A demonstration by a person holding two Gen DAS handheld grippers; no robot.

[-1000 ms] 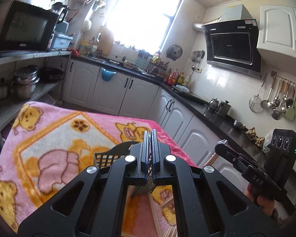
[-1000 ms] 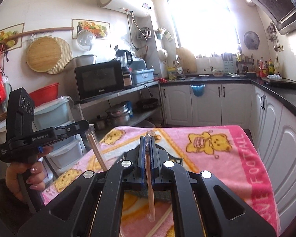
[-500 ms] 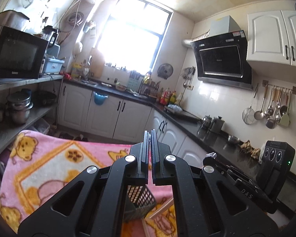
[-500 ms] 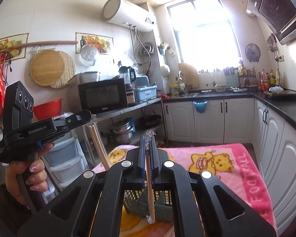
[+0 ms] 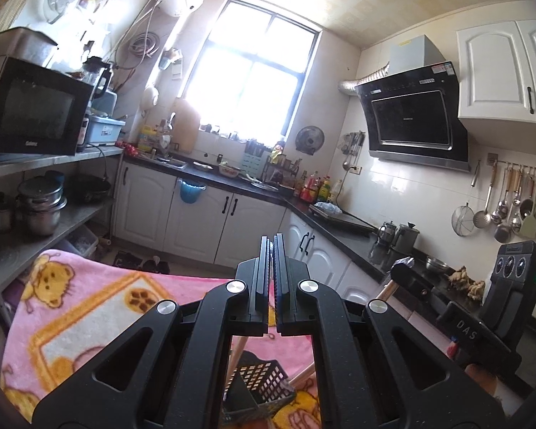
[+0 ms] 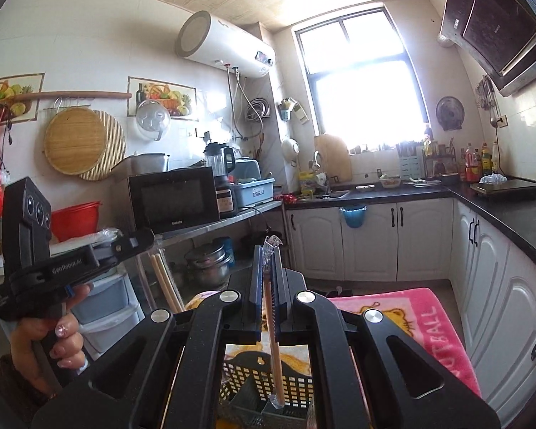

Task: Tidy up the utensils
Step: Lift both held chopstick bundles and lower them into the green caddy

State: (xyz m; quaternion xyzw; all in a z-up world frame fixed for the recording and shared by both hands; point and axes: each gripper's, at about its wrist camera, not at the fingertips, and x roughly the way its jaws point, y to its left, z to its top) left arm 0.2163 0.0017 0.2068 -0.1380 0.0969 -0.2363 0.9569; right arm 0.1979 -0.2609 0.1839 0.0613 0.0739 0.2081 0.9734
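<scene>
Left wrist view: the left claw (image 5: pixel 272 268) was shut on wrapped chopsticks (image 5: pixel 236 355) slanting down toward the black basket (image 5: pixel 259 389) directly below.

Right wrist view: the right claw (image 6: pixel 267 279) gripped a wrapped chopstick pair (image 6: pixel 273 350), near-vertical, tip down over the basket (image 6: pixel 248 391) on the pink blanket (image 6: pixel 425 325).
</scene>
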